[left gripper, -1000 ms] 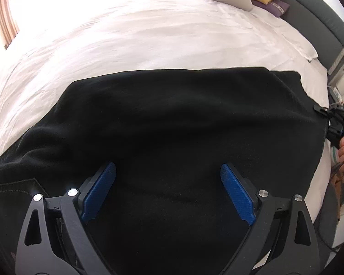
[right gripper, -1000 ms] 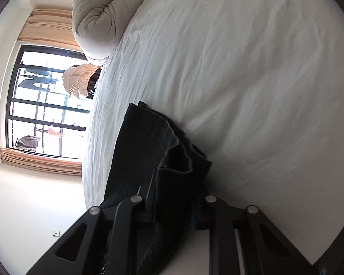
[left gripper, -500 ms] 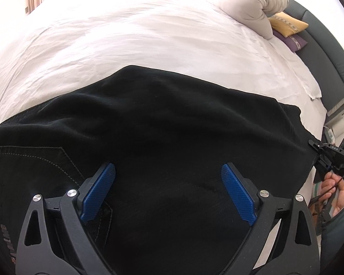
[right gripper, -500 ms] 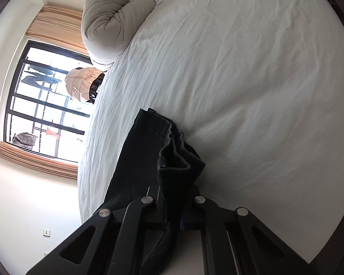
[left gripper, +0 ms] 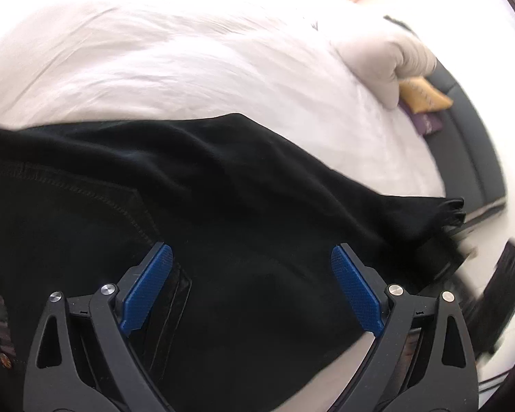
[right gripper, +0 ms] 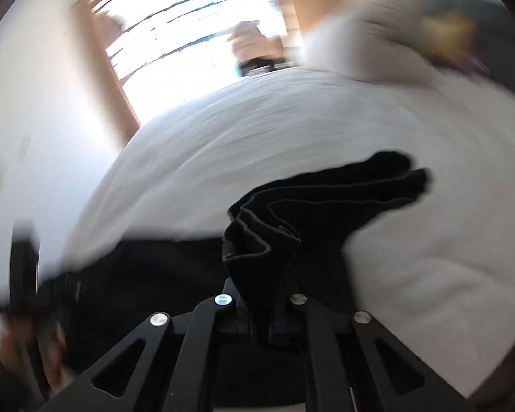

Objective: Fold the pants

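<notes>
The black pants [left gripper: 230, 206] lie across the white bed [left gripper: 189, 68], waistband and pocket stitching at the left, leg ends at the right. My left gripper [left gripper: 250, 285] is open, its blue pads [left gripper: 147, 285] hovering just over the cloth near the pocket, holding nothing. My right gripper [right gripper: 262, 295] is shut on the bunched leg hems of the pants [right gripper: 261, 240], lifted off the bed; the view is motion-blurred. It shows blurred in the left wrist view [left gripper: 446, 250] at the leg ends.
A rolled beige duvet [left gripper: 384, 58] and a yellow cushion [left gripper: 422, 94] lie by the dark headboard [left gripper: 470, 158]. A window with orange curtains [right gripper: 189, 34] is beyond the bed. White sheet [right gripper: 429, 274] spreads to the right of the hems.
The right gripper has swung round fast with the hems, carrying the leg ends over and up. The left gripper has shifted toward the waistband, still open.
</notes>
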### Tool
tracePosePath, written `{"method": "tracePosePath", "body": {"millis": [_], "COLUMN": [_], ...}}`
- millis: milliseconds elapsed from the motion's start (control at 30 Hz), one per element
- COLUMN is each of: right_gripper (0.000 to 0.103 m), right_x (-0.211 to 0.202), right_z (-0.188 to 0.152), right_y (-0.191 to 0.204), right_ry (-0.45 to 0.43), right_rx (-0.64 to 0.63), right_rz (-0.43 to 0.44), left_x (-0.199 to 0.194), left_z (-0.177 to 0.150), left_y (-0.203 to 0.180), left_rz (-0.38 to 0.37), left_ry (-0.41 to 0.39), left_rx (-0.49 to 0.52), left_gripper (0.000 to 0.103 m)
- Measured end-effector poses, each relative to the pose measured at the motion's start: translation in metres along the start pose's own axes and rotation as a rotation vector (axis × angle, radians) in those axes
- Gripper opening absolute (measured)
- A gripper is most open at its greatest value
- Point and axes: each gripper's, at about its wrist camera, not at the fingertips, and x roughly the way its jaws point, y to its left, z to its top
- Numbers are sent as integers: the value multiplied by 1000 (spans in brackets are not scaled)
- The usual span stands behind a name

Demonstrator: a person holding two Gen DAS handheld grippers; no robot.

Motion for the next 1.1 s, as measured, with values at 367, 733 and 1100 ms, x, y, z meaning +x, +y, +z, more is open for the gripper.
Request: {"method": "tracePosePath", "body": {"millis": [367, 733, 1100], "right_gripper": [5, 6, 6], "right_x": [48, 36, 27], "right_z": [-38, -44, -41], "right_y": [100, 114, 170], "right_ry": [121, 64, 34], "right_rx": [-316, -383, -487], "right_rz": [2, -31, 18], "left_x": [16, 68, 13], "left_z": [-3, 23, 30], "left_y": [10, -16, 13], "left_rz": [-258, -227, -169], "left_ry": [106, 244, 122], "left_rx": [-197, -156, -107], "left_gripper": [96, 11, 8]}}
